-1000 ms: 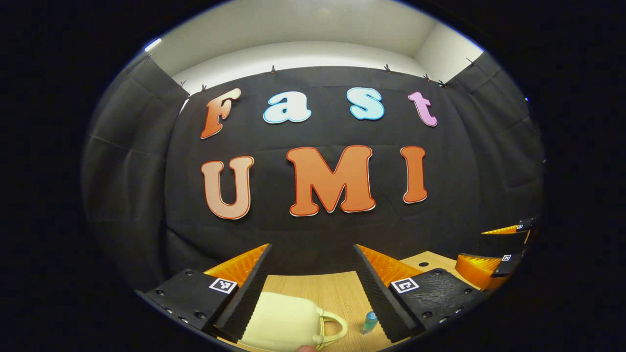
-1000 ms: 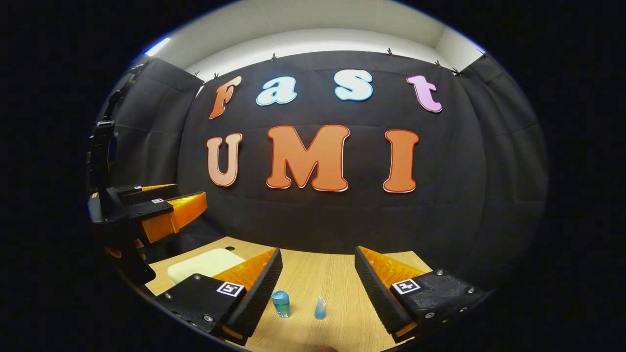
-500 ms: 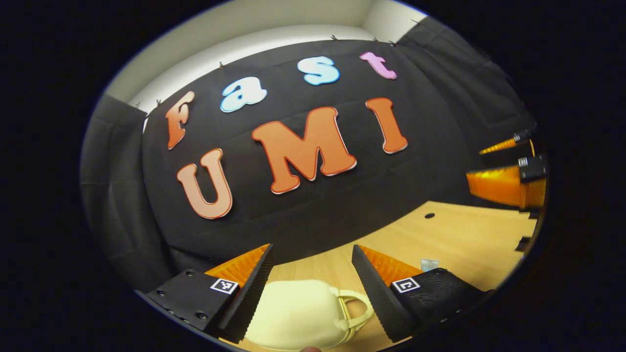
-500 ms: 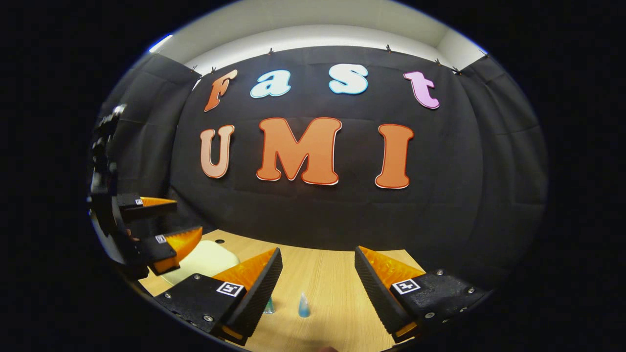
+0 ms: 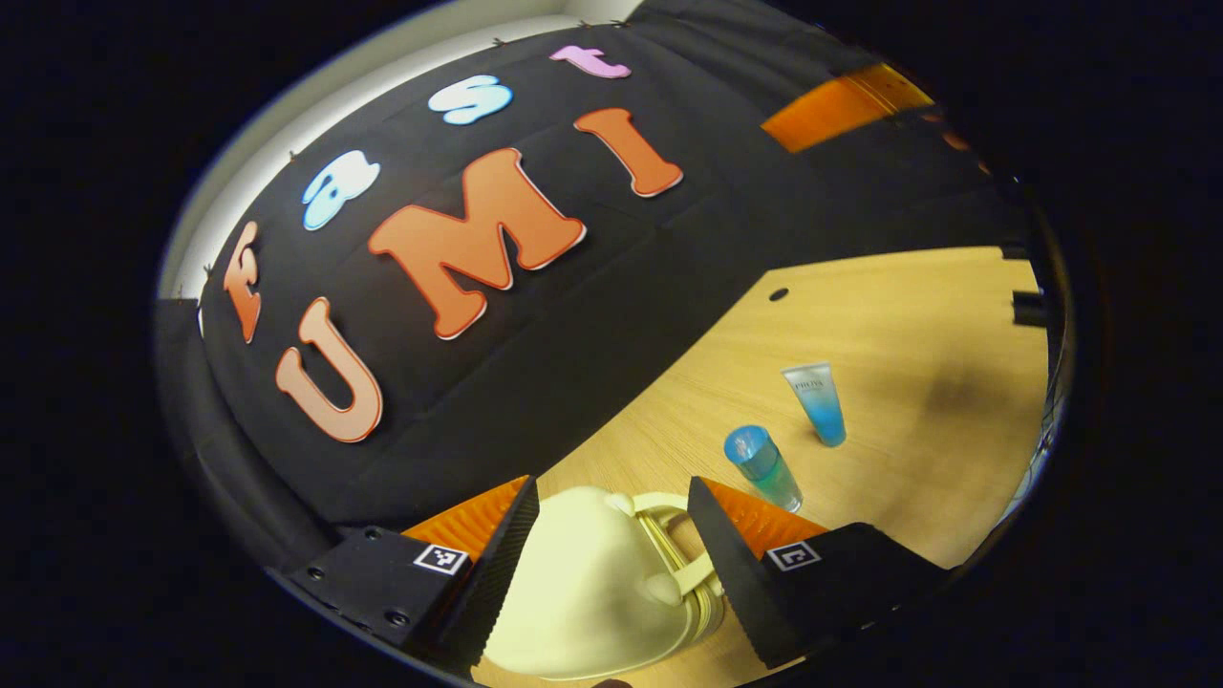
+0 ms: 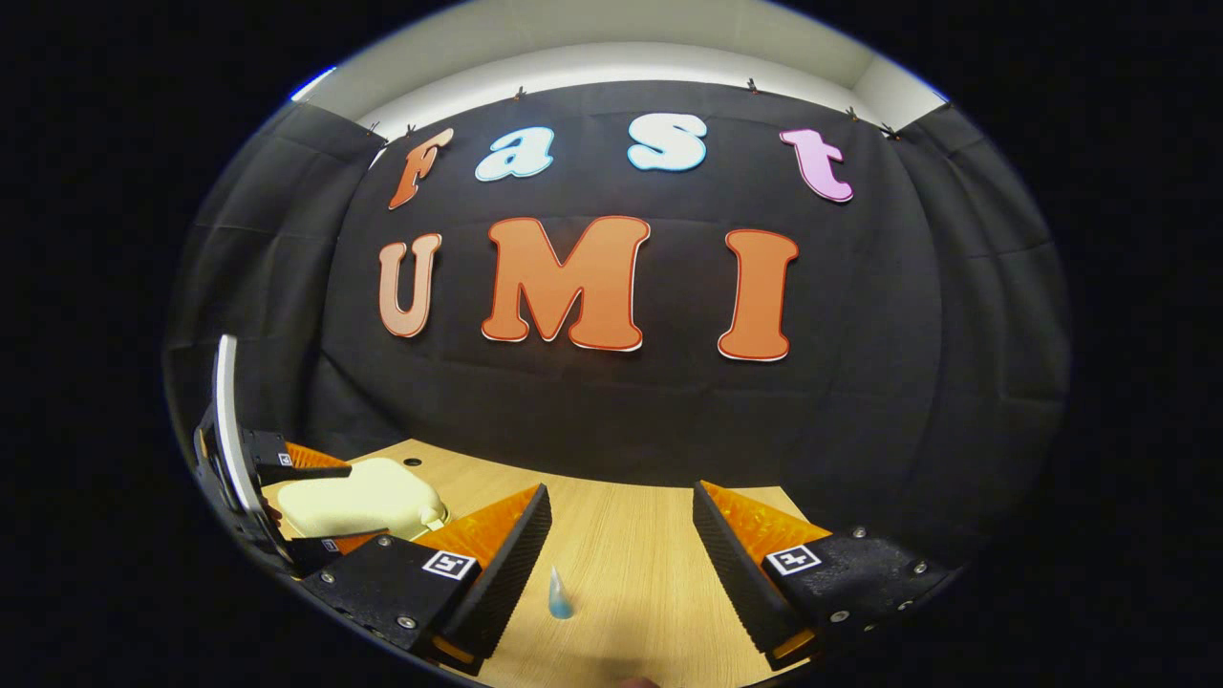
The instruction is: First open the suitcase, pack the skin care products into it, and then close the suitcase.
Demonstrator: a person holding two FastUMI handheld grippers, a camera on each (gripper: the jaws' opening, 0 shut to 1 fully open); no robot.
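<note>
Two tools are working apart: the left tool [image 5: 611, 554] is tilting with fingers spread around the closed cream suitcase [image 5: 583, 602] at six o'clock, likely to open it, while the right tool [image 6: 621, 564] is hanging open above the desk [image 6: 650, 573], bottles [image 5: 764, 468] waiting at four o'clock.

Through my feed the table [image 5: 908, 315] looked like pale wood with a matt grain. The cream suitcase [image 5: 583, 592] was smooth, softly shiny plastic. The bottle [image 5: 761, 466] and tube [image 5: 817, 401] were glossy blue plastic. My left gripper [image 5: 611, 564] had ribbed matt black pads [image 5: 731, 564].
</note>
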